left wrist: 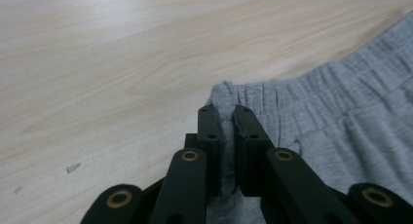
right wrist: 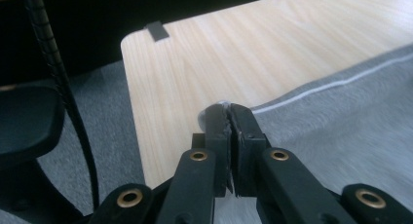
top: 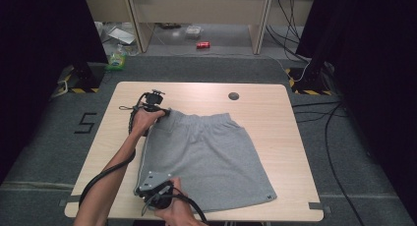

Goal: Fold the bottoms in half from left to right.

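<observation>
Fold step: my left gripper [left wrist: 226,118] and right gripper [right wrist: 228,116] each pinch 1 corner of the grey cotton shorts [top: 209,155] along their left edge; next, I judge, lift both evenly across.

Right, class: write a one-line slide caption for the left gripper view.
Left tongs shut on the waistband corner of grey shorts lying on a light wooden table.

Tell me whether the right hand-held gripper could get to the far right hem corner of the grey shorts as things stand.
Probably not yet. The right hand-held gripper is shut on the near left corner of the grey shorts, and the left hand-held gripper pinches the waistband. The tabletop toward that corner looks bare, but it must let go first.
</observation>
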`<action>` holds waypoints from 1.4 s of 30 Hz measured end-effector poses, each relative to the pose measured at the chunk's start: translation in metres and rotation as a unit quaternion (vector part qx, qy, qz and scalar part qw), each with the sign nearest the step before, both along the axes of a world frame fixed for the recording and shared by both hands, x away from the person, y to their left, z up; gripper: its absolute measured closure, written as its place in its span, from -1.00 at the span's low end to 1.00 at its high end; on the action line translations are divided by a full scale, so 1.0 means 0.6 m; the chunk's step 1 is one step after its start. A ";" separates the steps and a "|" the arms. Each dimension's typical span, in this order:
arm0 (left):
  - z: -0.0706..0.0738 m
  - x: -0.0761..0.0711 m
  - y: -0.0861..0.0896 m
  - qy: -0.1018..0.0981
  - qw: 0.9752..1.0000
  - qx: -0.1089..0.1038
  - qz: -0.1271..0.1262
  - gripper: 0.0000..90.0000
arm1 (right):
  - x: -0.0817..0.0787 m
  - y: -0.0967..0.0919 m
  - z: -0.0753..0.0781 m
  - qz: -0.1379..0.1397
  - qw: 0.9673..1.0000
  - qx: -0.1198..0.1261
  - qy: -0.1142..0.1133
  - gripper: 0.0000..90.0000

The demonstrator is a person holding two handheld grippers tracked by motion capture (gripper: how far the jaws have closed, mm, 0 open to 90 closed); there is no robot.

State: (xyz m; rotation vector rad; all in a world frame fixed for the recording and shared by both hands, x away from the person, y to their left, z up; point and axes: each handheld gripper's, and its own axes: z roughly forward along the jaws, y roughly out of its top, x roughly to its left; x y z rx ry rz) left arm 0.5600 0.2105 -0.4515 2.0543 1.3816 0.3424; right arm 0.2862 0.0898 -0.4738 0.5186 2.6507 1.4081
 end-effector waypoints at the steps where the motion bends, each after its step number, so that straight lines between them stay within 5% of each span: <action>1: 0.006 0.000 -0.003 -0.001 1.000 -0.002 -0.001 0.84 | 0.001 -0.009 0.005 -0.003 1.000 0.004 0.000 0.94; 12: 0.073 -0.001 -0.068 -0.014 1.000 -0.020 -0.007 0.84 | 0.009 -0.147 0.059 -0.067 0.996 0.051 0.005 0.94; 18: 0.096 0.001 -0.126 -0.019 1.000 -0.012 -0.017 0.83 | 0.009 -0.248 0.081 -0.120 0.990 0.079 0.001 0.94; 26: 0.100 0.008 -0.202 -0.014 0.999 -0.011 -0.036 0.83 | -0.008 -0.346 0.078 -0.175 0.979 0.103 0.006 0.94; 42: 0.079 0.020 -0.287 0.001 0.998 -0.022 -0.054 0.83 | -0.024 -0.452 0.045 -0.242 0.963 0.115 0.022 0.94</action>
